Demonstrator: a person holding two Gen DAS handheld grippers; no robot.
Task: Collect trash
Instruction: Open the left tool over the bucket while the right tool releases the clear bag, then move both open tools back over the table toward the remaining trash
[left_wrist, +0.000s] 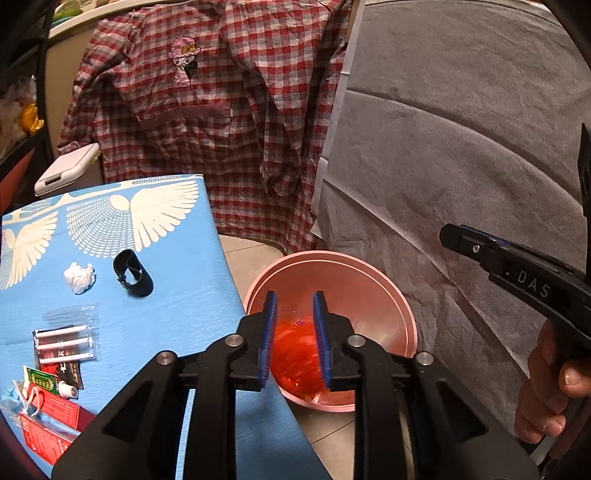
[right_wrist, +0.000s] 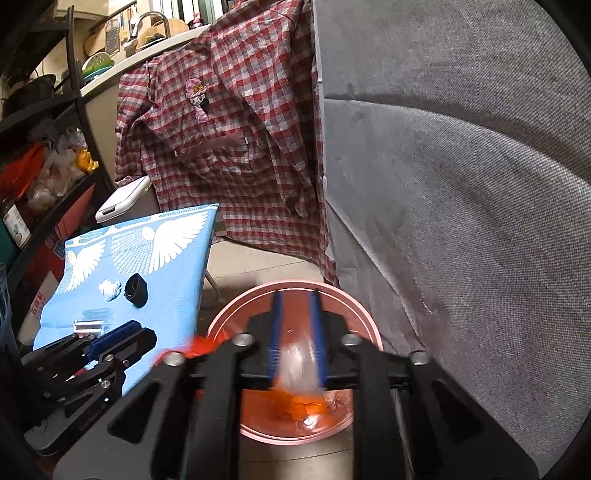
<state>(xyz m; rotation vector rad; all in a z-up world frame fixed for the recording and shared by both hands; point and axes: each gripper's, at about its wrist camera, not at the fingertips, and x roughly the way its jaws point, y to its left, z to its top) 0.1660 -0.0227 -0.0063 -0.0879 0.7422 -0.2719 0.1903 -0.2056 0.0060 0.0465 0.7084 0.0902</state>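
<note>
- Your left gripper (left_wrist: 295, 321) sits closest to the lens, its blue pads parted with nothing between them, poised over the pink bin (left_wrist: 402, 314) on the tiled floor.
- Down through that gap you see orange plastic (left_wrist: 295, 354) lying in the bottom of the bin.
- Your right gripper (right_wrist: 297, 343) is also above the bin (right_wrist: 362, 317), and its pads are clamped on a pale, translucent wrapper (right_wrist: 299, 369); the wrapper is blurred, so what it is exactly cannot be told.
- Your hand (left_wrist: 550, 384) shows on the right gripper's handle at the right edge of the left wrist view.
- Just left of the bin stands a blue board (left_wrist: 166, 295) printed with white wings; the rest of the trash lies on it.
- On the board you have a crumpled white tissue (left_wrist: 79, 277), and beside it a black strap (left_wrist: 133, 273) curled in a loop.
- Nearer you on the board lie a clear packet of white sticks (left_wrist: 66, 343), a green packet (left_wrist: 42, 380) and red packaging (left_wrist: 51, 417).
- Behind the board hangs a red checked shirt (left_wrist: 207, 110), and a grey sofa (left_wrist: 461, 129) fills the right side.
</note>
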